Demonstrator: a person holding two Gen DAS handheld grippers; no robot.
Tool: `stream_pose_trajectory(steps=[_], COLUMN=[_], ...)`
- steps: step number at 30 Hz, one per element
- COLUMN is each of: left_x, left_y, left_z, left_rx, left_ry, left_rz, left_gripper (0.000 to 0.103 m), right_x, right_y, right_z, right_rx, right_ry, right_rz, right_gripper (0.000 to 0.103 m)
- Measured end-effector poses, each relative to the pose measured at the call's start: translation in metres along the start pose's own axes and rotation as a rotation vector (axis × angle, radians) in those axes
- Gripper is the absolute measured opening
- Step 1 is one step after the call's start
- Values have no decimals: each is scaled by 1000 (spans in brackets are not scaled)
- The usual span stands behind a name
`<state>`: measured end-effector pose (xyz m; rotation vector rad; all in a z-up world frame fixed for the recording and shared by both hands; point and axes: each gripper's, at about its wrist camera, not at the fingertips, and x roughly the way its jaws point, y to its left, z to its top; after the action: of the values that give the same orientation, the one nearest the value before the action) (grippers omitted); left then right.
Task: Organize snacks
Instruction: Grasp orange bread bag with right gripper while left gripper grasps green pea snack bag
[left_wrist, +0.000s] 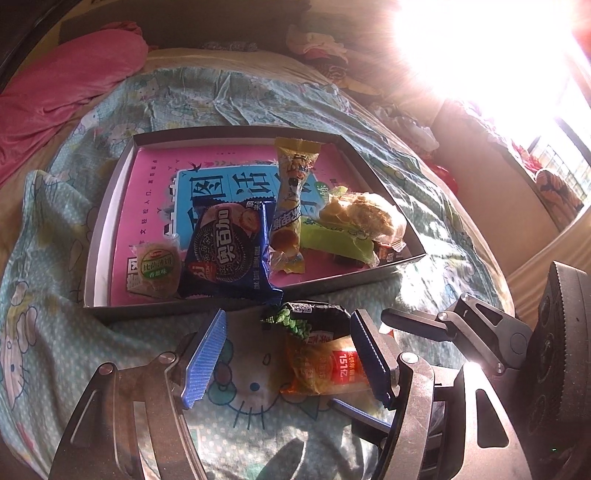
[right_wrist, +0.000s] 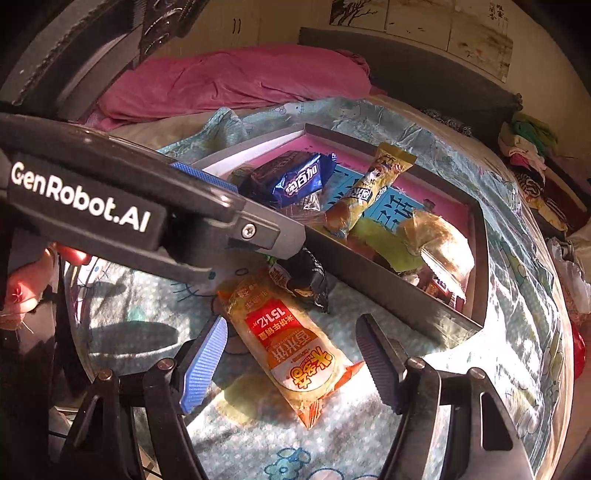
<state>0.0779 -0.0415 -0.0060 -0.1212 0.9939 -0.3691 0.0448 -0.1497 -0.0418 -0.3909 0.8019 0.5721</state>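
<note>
1. The shallow box (left_wrist: 110, 206), beyond both sets of jaws, held a blue cookie pack (left_wrist: 229, 247), a yellow bar (left_wrist: 291, 195) and a bun (left_wrist: 364, 216).
2. The left gripper (left_wrist: 288, 354) and the right gripper (right_wrist: 291, 363) gaped wide.
3. The orange rice-cracker pack (right_wrist: 291, 347) lay on the bedsheet (right_wrist: 369, 435) between the right jaws, outside the box.
</note>
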Motion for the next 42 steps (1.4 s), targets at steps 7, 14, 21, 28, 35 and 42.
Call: stream_pose_trajectory(steps=[7,14,21,28,35,42], left_x=[6,12,15,22,34,50], left_y=[4,9,8,3,-6,-1], left_z=[-3,-5,-7,-8,-5,0], left_rx=[-15,-36,-31,-22,-22,-112], left_ry=[21,43,56,73,85,108], left_rz=[0,-1,-11,-29,-54,-133], left_gripper=[71,71,71,71,71,72], right_x=[20,35,41,37,29,23], right_y=[-2,-5,-18,-26,-29,-29], right_z=[4,5,5,0,-7,-12], right_rx=[-9,12,55,101,144,157], right_ry=[26,56,61,73,97,103], right_rz=[32,85,122,137,151,171], right_gripper=[72,72,67,52,43,41])
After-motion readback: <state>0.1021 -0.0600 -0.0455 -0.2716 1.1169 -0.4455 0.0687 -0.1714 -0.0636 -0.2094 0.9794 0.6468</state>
